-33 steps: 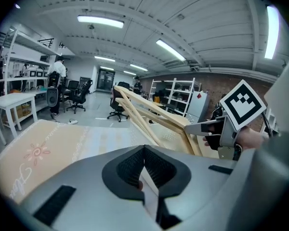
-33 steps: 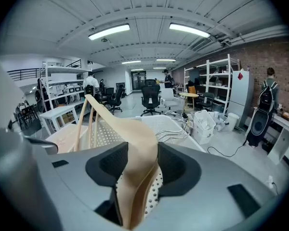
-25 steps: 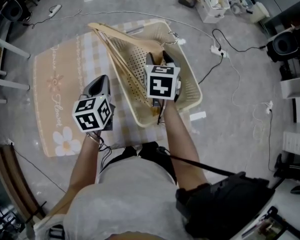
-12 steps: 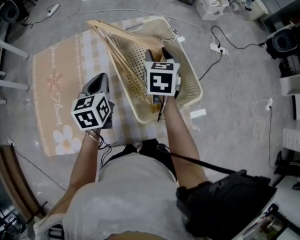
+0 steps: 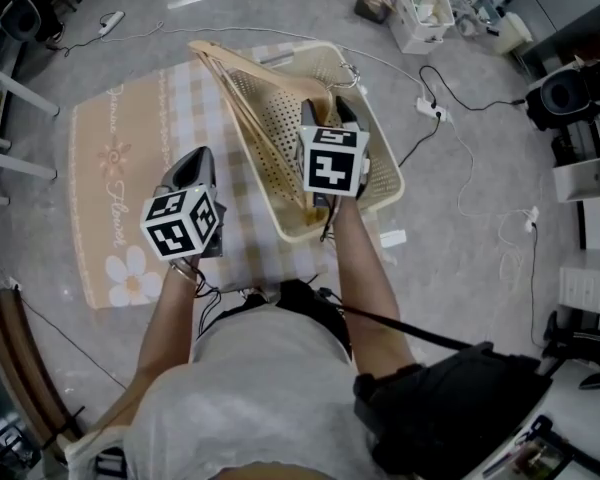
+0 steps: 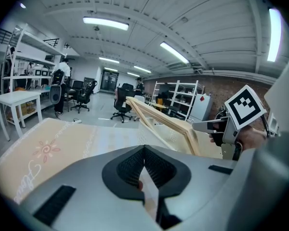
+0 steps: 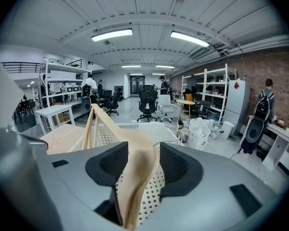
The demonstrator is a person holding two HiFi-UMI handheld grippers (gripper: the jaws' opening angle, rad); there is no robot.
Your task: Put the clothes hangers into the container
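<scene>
The right gripper (image 5: 326,120) is clamped on a wooden hanger (image 5: 260,71) slanting across the basket (image 5: 382,173), far end past the rim. The left gripper (image 5: 195,166), jaws together and empty, hovers over the floor mat (image 5: 110,168), left of the basket.

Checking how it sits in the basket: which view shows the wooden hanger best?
The head view: the whole wooden hanger shows, tilted across the basket, held by the right gripper. The right gripper view shows only the part near its fingers; the left gripper view shows it side-on, partly.
</scene>
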